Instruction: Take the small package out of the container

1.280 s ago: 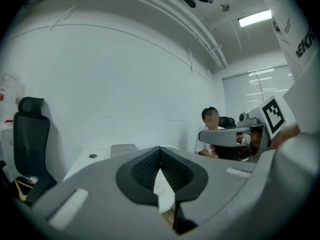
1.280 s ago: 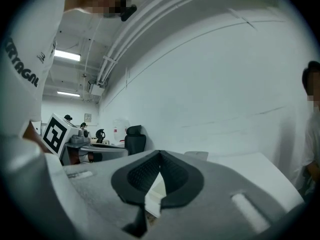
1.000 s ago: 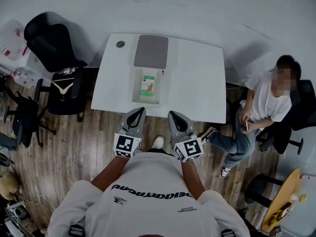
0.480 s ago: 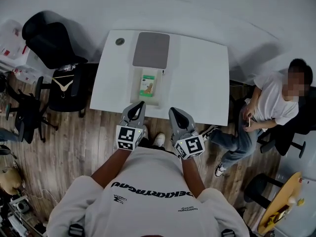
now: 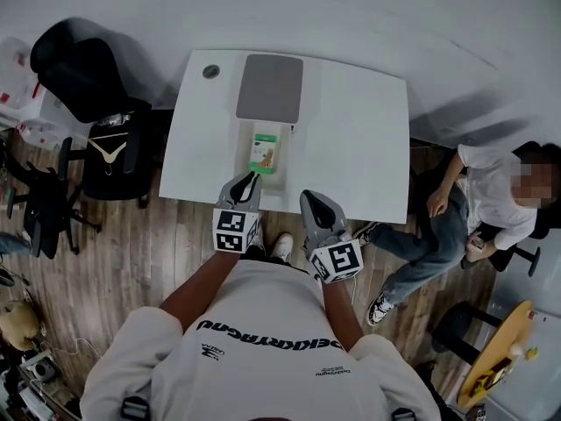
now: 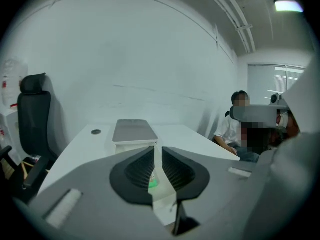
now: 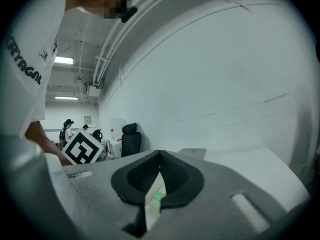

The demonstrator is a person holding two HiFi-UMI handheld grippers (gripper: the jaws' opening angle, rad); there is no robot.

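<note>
The small green-and-white package (image 5: pixel 266 150) lies flat in an open clear container (image 5: pixel 246 144) on the white table (image 5: pixel 359 147). The container's grey lid (image 5: pixel 270 88) rests just beyond it. My left gripper (image 5: pixel 250 180) points at the container's near end, tips over its near rim. Its jaws have just been opening; a thin slit shows between them in the left gripper view (image 6: pixel 158 151), with nothing in it. The container (image 6: pixel 131 148) and lid (image 6: pixel 132 130) lie straight ahead of it. My right gripper (image 5: pixel 308 202) hangs at the table's near edge, shut and empty (image 7: pixel 160 156).
Two black office chairs (image 5: pixel 83 73) (image 5: pixel 110 160) stand left of the table. A person (image 5: pixel 491 209) sits to the right. A round grommet (image 5: pixel 210 71) sits in the table's far left corner. The floor is wood.
My left gripper has moved forward and down, from the table's edge to the container's near end. My right gripper has edged forward a little. The seated person has shifted right in view.
</note>
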